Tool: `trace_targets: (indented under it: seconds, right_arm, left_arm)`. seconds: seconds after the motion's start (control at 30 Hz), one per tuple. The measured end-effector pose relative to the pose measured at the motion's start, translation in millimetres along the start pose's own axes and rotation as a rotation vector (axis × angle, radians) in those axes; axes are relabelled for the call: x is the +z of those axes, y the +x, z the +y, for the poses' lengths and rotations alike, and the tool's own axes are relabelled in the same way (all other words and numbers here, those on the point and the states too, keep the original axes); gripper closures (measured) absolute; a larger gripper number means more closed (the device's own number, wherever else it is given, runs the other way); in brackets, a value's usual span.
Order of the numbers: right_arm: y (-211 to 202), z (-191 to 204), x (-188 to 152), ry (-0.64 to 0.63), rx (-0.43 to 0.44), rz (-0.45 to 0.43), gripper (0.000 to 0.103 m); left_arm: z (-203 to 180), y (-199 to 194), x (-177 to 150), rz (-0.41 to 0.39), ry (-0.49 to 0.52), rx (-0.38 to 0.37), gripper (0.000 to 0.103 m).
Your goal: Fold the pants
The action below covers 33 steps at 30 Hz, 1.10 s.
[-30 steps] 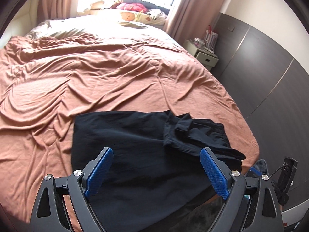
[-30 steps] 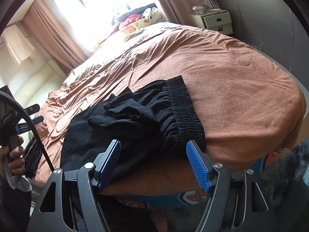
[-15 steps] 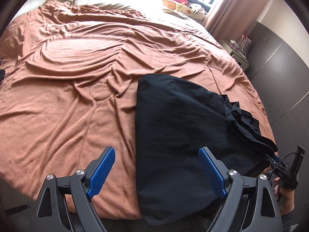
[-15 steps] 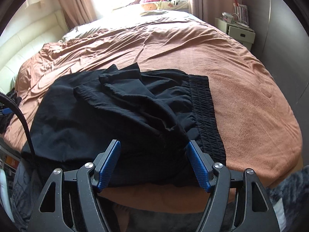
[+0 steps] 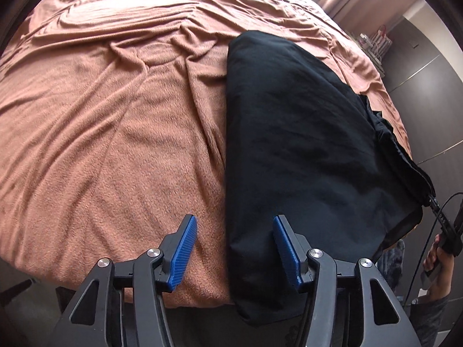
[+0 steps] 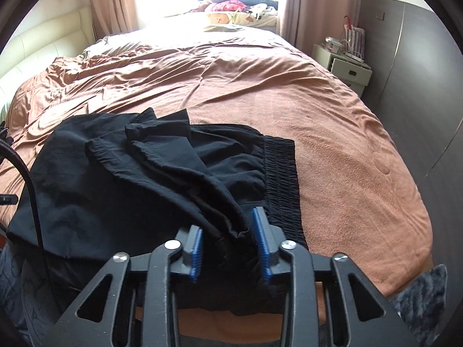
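Black pants (image 5: 303, 144) lie crumpled along the near edge of a bed under a rust-brown blanket (image 5: 115, 115). My left gripper (image 5: 231, 248) hangs low over the leg end, jaws closing. The pants' side edge runs between the blue pads, which do not press on it. In the right wrist view the pants (image 6: 130, 179) show bunched folds and a ribbed waistband (image 6: 282, 179). My right gripper (image 6: 227, 231) is closing beside the waistband, with a gathered fold of black cloth pinched between its pads. A hand (image 5: 437, 257) holds that gripper at the far right of the left wrist view.
The blanket (image 6: 332, 115) stretches wrinkled toward pillows and soft toys (image 6: 237, 8) by a bright window. A pale nightstand (image 6: 344, 66) and dark wardrobe panels (image 6: 419, 86) stand to the right. A black cable (image 6: 29, 188) crosses the left side.
My left gripper sank toward the leg end of the pants and its jaws narrowed. My right gripper swung to face the waistband area and its jaws drew in on a fold of cloth.
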State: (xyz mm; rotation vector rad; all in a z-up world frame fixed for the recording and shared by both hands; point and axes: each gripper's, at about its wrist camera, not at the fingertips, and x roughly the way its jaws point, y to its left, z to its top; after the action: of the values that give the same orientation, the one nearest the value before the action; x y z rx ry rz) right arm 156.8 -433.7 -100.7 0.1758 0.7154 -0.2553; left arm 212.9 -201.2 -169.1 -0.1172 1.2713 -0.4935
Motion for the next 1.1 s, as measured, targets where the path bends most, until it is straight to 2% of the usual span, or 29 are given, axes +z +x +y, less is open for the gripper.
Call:
trace_targets:
  seconds: [0.17, 0.27, 0.3, 0.33, 0.43, 0.57, 0.63, 0.67, 0.73, 0.77, 0.8, 0.93, 1.1]
  right_arm:
    - [-9.9, -19.1, -4.4, 0.104, 0.018, -0.022, 0.093]
    - [-15.7, -32.1, -10.1, 0.175, 0.041, 0.001, 0.094]
    - [-17.5, -36.1, -13.0, 0.203, 0.051, 0.012, 0.094]
    - [-20.3, -39.2, -15.8, 0.233, 0.063, 0.022, 0.094]
    - [-21.5, -44.3, -21.7, 0.246, 0.076, 0.049, 0.094]
    - [-26.8, -46.2, -19.7, 0.215, 0.066, 0.081, 0.088]
    - [-40.8, -45.2, -17.7, 0.194, 0.072, 0.063, 0.087]
    - [-49.4, -44.3, -17.1, 0.179, 0.069, 0.049, 0.083]
    - [-67.2, -42.5, -15.1, 0.152, 0.057, 0.010, 0.065]
    - [-74.1, -41.6, -14.7, 0.143, 0.055, -0.011, 0.050]
    - [-80.2, -40.3, -12.6, 0.134, 0.053, -0.031, 0.040]
    - [-81.4, -21.5, -1.7, 0.055, 0.055, -0.039, 0.040]
    - [-53.5, 12.1, 12.0, -0.051, 0.055, 0.005, 0.040]
  left_arm:
    - [-6.0, 4.8, -10.0, 0.022, 0.035, -0.002, 0.046]
    - [-7.3, 4.5, -16.3, 0.023, 0.047, -0.007, 0.049]
    - [-8.5, 4.2, -18.2, 0.019, 0.055, -0.001, 0.054]
    - [-10.0, 4.9, -19.5, 0.021, 0.062, 0.001, 0.072]
    - [-11.0, 3.2, -20.6, 0.011, 0.070, 0.024, 0.089]
    - [-6.2, -4.7, -20.4, 0.029, 0.083, 0.025, 0.091]
    - [-1.4, -9.7, -20.4, 0.041, 0.076, 0.022, 0.090]
    - [0.2, -12.3, -20.1, 0.040, 0.074, 0.021, 0.090]
    - [4.5, -18.0, -19.2, 0.026, 0.067, 0.023, 0.089]
    - [7.2, -20.7, -18.7, 0.018, 0.059, 0.025, 0.089]
    - [8.9, -22.1, -17.4, 0.012, 0.049, 0.026, 0.089]
    - [15.3, -27.5, -13.5, -0.009, 0.019, 0.023, 0.089]
    - [16.9, -32.7, -11.8, -0.020, 0.012, 0.022, 0.089]
